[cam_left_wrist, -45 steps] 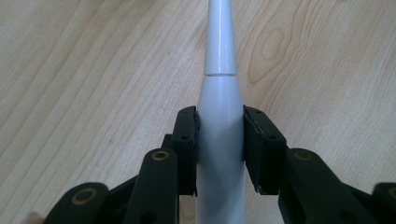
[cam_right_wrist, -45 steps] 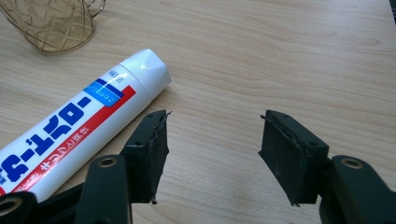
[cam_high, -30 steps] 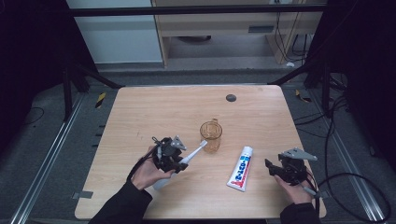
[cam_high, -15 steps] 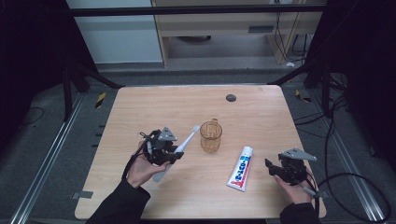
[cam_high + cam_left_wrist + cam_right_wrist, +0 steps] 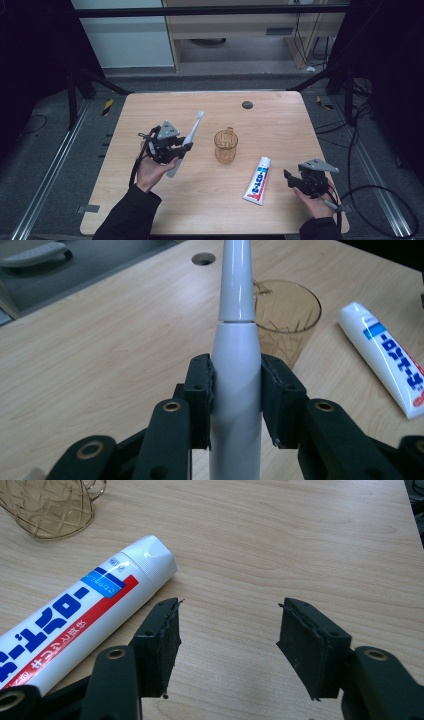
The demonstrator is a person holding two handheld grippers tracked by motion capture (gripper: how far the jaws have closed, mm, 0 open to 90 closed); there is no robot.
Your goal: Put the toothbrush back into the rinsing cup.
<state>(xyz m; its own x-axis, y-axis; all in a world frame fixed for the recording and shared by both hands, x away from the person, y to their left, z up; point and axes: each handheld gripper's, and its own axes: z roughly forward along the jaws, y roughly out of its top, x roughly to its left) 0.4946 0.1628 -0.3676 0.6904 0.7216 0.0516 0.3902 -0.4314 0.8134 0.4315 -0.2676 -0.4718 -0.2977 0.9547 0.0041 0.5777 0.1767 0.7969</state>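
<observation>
Left gripper (image 5: 176,146) is clamping the white electric toothbrush (image 5: 186,143) by its handle, both pads pressing its sides; the brush is lifted off the table (image 5: 280,120), head pointing away, left of the amber cup (image 5: 225,145). Right gripper (image 5: 227,645) is resting near the table's right edge, jaws standing apart with nothing between them, just beside the toothpaste tube (image 5: 75,615) lying flat.

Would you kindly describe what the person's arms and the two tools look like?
Both forearms wear dark sleeves. The left tool and right tool are black, each topped by a grey three-cornered plate, with a black cable trailing off. Each has two black jaws with flat rectangular pads and brass-ringed pivot holes.
</observation>
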